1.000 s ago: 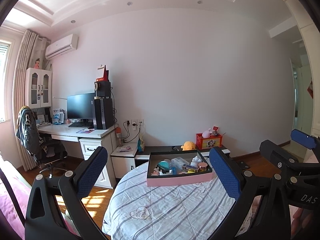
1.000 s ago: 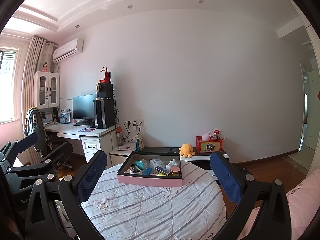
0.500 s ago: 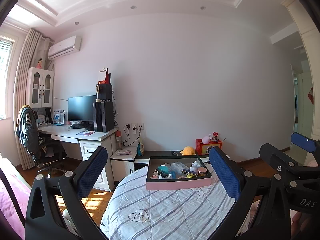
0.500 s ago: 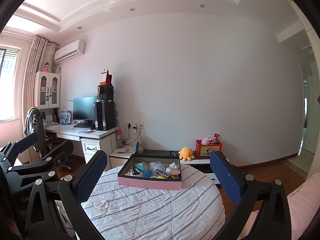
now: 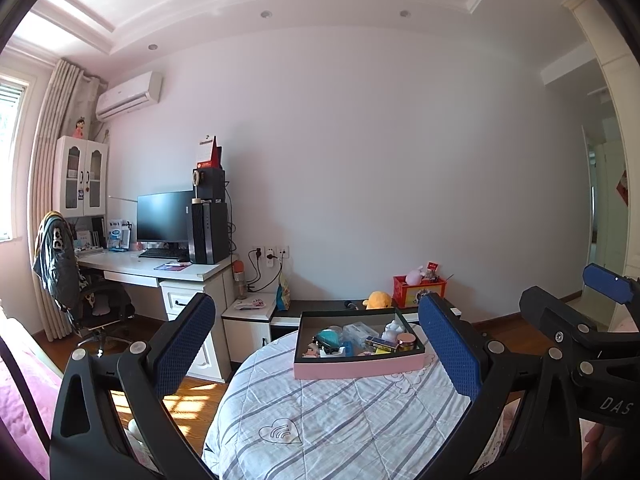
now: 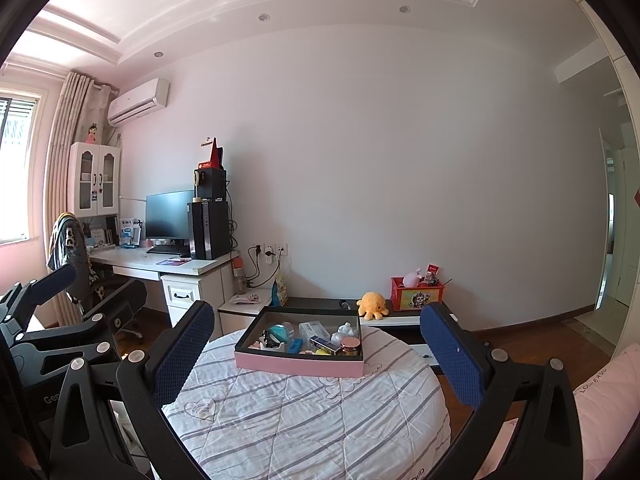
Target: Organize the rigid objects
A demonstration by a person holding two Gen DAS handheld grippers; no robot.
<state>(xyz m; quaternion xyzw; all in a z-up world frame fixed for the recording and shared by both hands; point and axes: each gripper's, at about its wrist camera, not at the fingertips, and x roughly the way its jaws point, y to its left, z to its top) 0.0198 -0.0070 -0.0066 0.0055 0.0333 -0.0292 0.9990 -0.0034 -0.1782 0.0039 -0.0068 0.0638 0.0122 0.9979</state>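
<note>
A: What is sitting nearest the cameras?

B: The left tool is hovering with its blue pads spread wide and nothing between them. The right tool is doing the same, spread and gripping nothing. Each one is showing at the edge of the other's view.

A: And under them?

B: A round table is lying below, wearing a white quilted cover with grey stripes and a small heart mark. Both tools are hanging short of it, touching nothing.

A: Where are the things to sort?

B: They are sitting in a shallow pink tray with a dark inside, which is resting on the far part of the table. A teal item, a clear plastic case, a white figure and a round copper-lidded jar are crowding together inside it; the smaller bits are too tiny to name.

A: Beyond that?

B: A yellow plush octopus and a red box are sitting on a low dark shelf against the wall. Farther left, a monitor and a black computer tower are standing on a white desk, with an air conditioner hanging high above.
</note>
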